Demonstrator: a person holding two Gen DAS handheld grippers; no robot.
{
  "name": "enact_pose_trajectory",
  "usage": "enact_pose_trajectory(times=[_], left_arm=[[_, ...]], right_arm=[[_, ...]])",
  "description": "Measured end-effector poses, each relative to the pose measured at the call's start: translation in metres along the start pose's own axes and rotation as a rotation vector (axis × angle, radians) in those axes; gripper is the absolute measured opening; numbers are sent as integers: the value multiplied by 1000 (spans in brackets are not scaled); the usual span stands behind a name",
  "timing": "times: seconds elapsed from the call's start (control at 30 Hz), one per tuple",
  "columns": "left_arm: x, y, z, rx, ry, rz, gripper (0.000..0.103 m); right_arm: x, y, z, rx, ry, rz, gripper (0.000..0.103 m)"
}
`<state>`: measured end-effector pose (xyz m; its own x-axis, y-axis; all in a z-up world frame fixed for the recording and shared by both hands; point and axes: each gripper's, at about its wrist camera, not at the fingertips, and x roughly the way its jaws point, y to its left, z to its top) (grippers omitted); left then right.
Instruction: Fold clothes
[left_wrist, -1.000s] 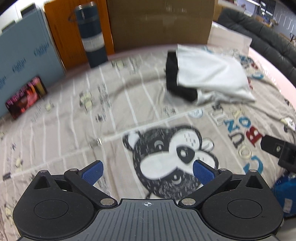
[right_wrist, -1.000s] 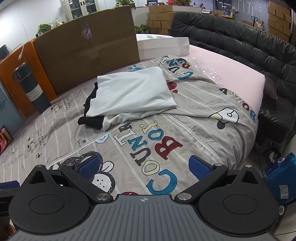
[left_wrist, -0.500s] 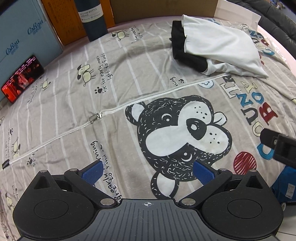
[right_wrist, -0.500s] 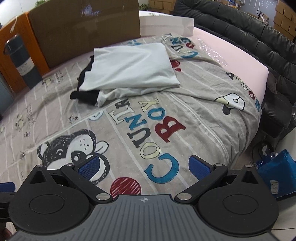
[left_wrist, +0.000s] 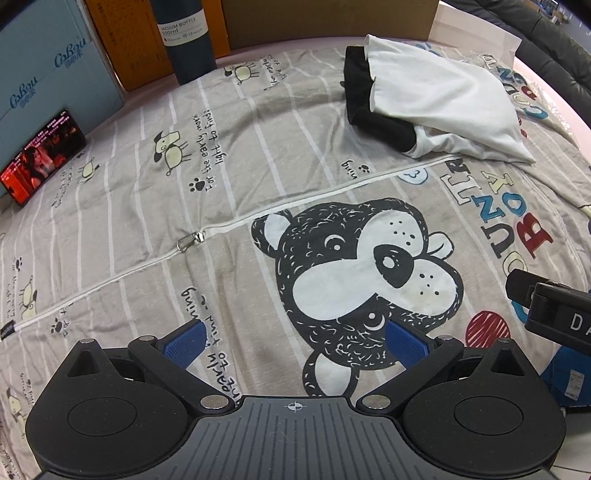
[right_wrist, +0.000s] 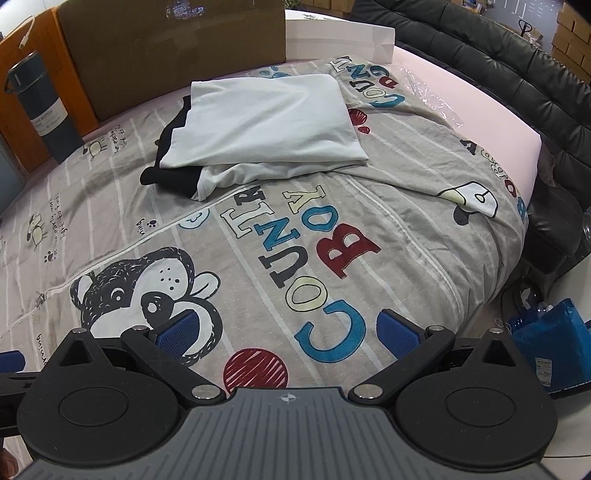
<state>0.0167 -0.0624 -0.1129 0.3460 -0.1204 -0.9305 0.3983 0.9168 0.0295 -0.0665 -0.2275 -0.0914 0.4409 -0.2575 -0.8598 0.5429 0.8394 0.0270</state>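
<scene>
- While both sets of jaws stand wide apart and empty, our left gripper (left_wrist: 293, 341) and right gripper (right_wrist: 288, 332) hover over the bedspread (right_wrist: 388, 258).
- Folded white garment (right_wrist: 266, 122) lies on a black garment (right_wrist: 168, 173), well beyond us.
- Risk (a judgement): we pinch bedspread along with cloth and undo that fold.

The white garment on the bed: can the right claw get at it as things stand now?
Probably yes. The right claw is open and holds nothing, and only flat printed cover lies between it and the white garment. It is still well short and must move forward.
</scene>
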Motion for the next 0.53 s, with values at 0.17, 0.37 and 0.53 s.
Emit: enact_pose_trajectory(times=[0.17,0.37,0.53], left_arm=[[0,2,0,-2,-1,-1,103],[-1,3,0,2,-1,1,103],[-1,2,-1,10,0,-6,103]], right_arm=[[1,4,-1,-13,6,-2,103],[1,6,-2,-17,14,-5,103],[1,7,-3,-20,20,-7,103]])
